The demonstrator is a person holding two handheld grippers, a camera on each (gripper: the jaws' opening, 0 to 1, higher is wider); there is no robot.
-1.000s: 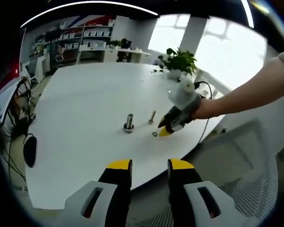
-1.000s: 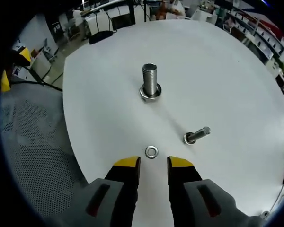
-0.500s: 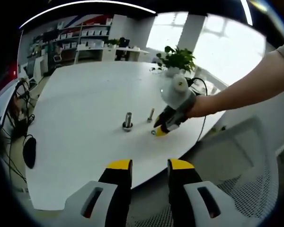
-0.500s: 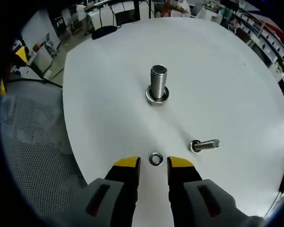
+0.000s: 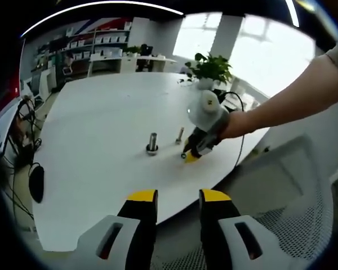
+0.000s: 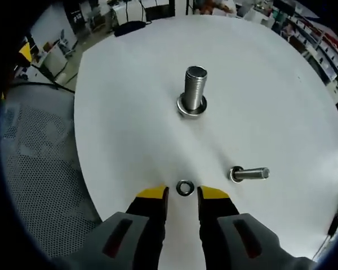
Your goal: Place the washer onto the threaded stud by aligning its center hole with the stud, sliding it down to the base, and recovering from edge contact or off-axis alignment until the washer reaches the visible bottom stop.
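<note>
Right gripper view: right gripper (image 6: 181,193) low over the white counter (image 6: 129,112), jaws parted, nothing held. One washer (image 6: 185,187) lies flat on the counter, just ahead of the two yellow tips and centred on the gap between them; cannot tell if it touches either tip. One threaded stud (image 6: 194,93) stands upright farther out, mid-counter, with a ring-like base at its foot. One smaller bolt (image 6: 249,174) lies on its side, to the right of the washer and well apart from the stud. Mesh chair (image 6: 39,185) sits off the counter edge at left.

Left gripper view: left gripper (image 5: 177,197) is back from the counter edge, over a mesh chair seat, jaws parted, holding nothing. Across the counter the right gripper (image 5: 191,154) tilts down with its tips at the surface, a person's hand (image 5: 228,125) gripping it, forearm stretching in from the right. Stud (image 5: 152,142) and bolt (image 5: 179,135) sit just left of it. One potted plant (image 5: 211,70) sits at the far edge.
</note>
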